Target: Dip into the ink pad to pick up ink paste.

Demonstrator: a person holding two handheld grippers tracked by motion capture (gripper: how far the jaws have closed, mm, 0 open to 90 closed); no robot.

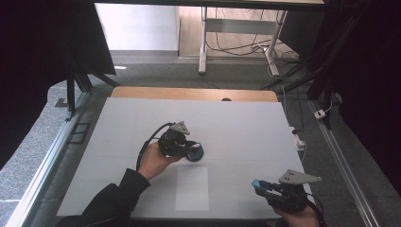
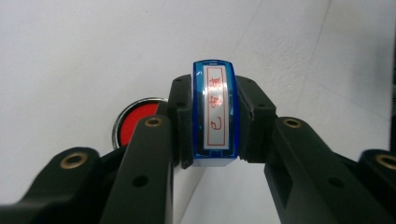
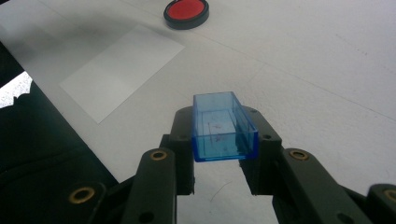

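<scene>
- High view: the left gripper (image 1: 188, 152), held in a hand (image 1: 152, 161) near the middle of the white worktop (image 1: 236, 127), has its tips over a round ink pad (image 1: 196, 154), of which little can be made out here. The right gripper (image 1: 259, 185) sits near the worktop's near right corner with a blue cap (image 1: 257, 183) at its tip. A pale sheet (image 1: 192, 187) lies flat between the two grippers, nearer the front edge.
- Left gripper view: the jaws are clamped on a blue stamp (image 2: 215, 113), its face with red characters turned to the camera. Behind the left jaw, the red ink pad (image 2: 135, 122) rests on the worktop (image 2: 70, 60).
- Right gripper view: the jaws grip the clear blue cap (image 3: 223, 127), open side up, above the worktop (image 3: 317, 79). The ink pad (image 3: 186, 11) lies far off, beyond the pale sheet (image 3: 122, 70).
</scene>
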